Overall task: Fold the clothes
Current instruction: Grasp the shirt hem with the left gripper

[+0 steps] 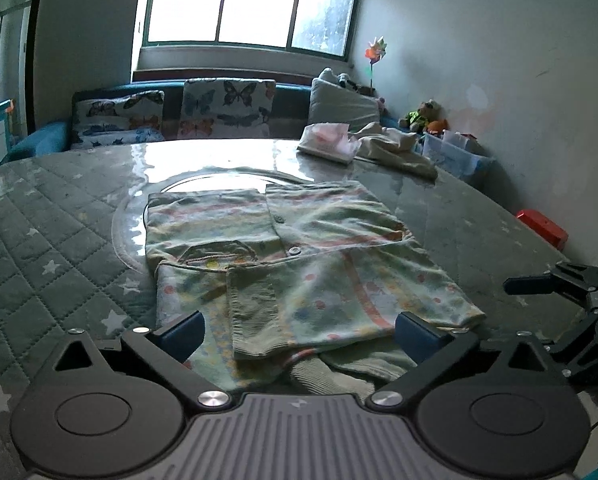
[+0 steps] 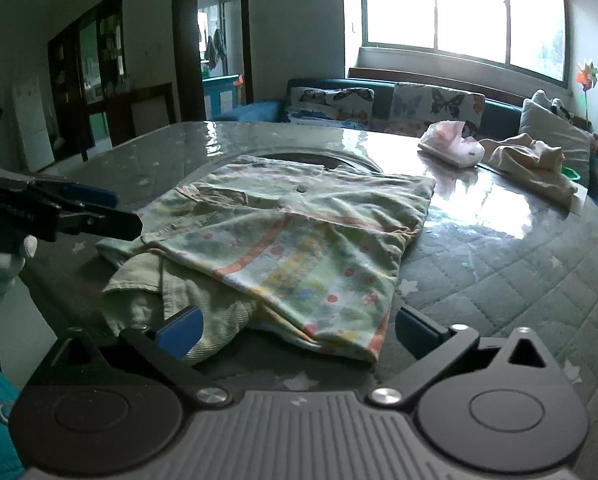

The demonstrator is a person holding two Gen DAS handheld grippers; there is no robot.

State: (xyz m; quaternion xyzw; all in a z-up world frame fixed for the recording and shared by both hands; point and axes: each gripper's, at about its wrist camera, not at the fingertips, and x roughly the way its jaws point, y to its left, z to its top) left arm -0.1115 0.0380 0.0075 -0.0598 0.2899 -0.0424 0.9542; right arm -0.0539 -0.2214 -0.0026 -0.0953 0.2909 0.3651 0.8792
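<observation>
A pale green child's shirt (image 1: 311, 256) with pink stripes, dots and buttons lies flat on the quilted table (image 1: 39, 240), its sleeves folded in over the body. My left gripper (image 1: 299, 336) stands open at the shirt's near edge, the cloth lying between its blue pads without being pinched. In the right wrist view the same shirt (image 2: 291, 232) lies ahead. My right gripper (image 2: 299, 332) is open over its near hem and a ribbed cuff. The left gripper (image 2: 79, 208) shows at the left, held by a gloved hand (image 2: 3, 268).
A folded pink garment (image 1: 327, 140) and a crumpled cream garment (image 1: 395, 148) lie at the table's far right. A glass turntable (image 1: 127, 224) sits under the shirt. A red object (image 1: 543, 226) and plastic box (image 1: 455, 156) stand beyond the right edge. A sofa with butterfly cushions (image 1: 227, 108) is behind.
</observation>
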